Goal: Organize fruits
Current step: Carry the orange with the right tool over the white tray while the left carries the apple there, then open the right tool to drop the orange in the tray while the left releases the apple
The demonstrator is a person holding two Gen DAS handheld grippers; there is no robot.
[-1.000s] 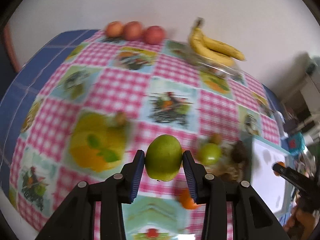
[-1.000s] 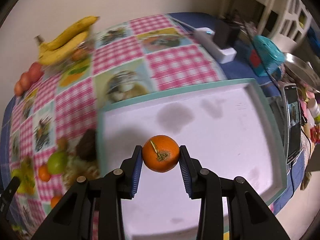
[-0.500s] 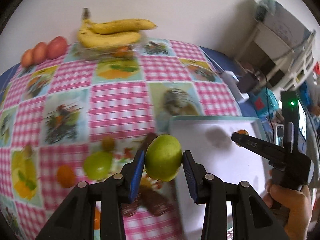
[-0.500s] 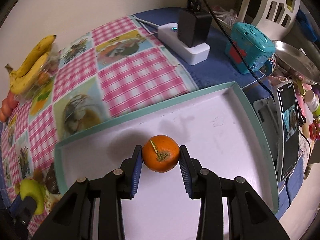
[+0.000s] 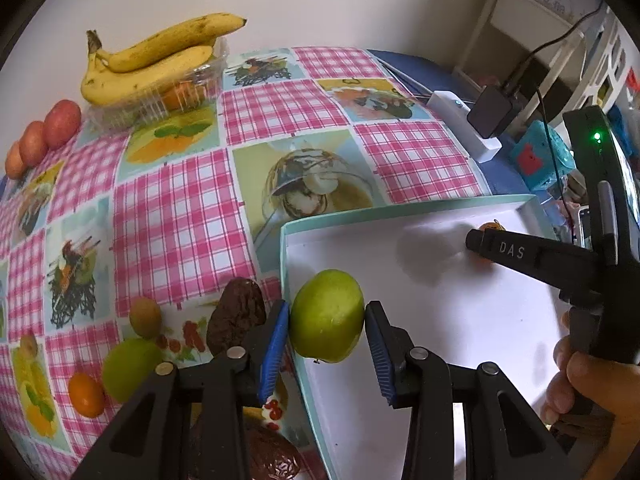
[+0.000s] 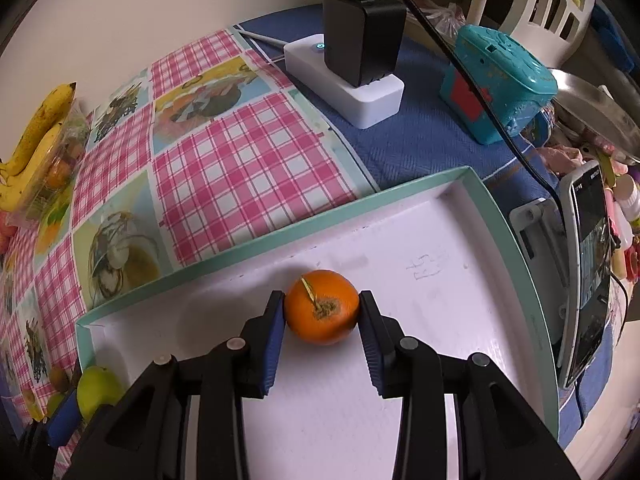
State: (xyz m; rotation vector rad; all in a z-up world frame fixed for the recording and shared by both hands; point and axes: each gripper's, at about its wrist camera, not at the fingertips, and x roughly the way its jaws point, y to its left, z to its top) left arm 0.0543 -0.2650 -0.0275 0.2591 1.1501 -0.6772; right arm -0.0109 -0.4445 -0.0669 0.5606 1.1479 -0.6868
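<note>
Green fruit (image 5: 326, 315) in left claw (image 5: 326, 330); orange (image 6: 322, 306) in right claw (image 6: 322, 312).

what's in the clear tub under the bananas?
Through the clear tub, orange fruit shows beneath the bananas. How many pieces, I can't tell; the bananas and wall glare cover the rest.

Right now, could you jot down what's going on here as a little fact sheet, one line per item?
left gripper: shut on the green fruit, at the tray's left edge
right gripper: shut on the orange, low over the tray floor; contact unclear
tray: white inside, teal rim, no loose fruit visible in it
still on the tablecloth: second green fruit, small orange, dark brown fruit
far edge: bananas on a clear container, red fruits
</note>
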